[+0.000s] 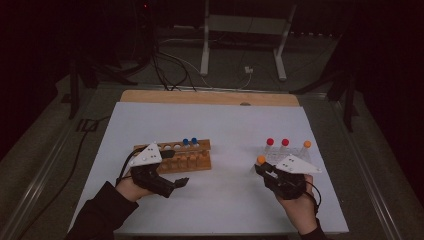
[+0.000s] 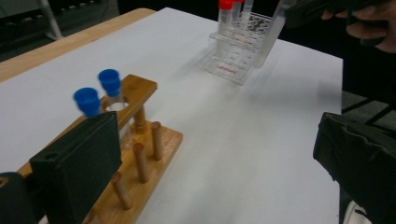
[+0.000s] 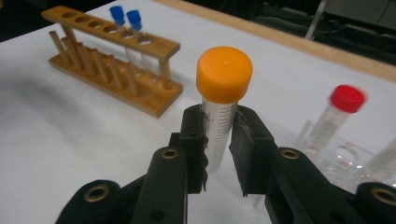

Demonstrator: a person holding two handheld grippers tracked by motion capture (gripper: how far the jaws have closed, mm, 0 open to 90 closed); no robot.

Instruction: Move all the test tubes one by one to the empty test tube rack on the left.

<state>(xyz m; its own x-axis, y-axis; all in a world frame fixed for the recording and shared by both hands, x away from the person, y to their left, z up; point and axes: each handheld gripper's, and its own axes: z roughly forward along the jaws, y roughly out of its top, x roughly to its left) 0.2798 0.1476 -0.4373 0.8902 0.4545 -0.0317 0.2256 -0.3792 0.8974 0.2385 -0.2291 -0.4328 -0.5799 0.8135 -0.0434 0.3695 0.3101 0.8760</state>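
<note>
Between the closed jaws of the right gripper [image 3: 218,140], an orange-capped tube [image 3: 222,107] shows printed graduations; left gripper [image 2: 219,154] gapes empty; clear rack [image 2: 236,49] lettering red, illegible.

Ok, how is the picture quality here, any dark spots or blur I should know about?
High view: dim, background nearly black, white table evenly lit. Left gripper view: blue-capped tubes motion-smeared. Right gripper view: orange-capped tube in the right hand-held gripper is sharp, red-capped tube blurred.

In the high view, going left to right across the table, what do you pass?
Left gripper → wooden rack with blue-capped tubes → orange-capped tube held by the right gripper → clear rack.
</note>
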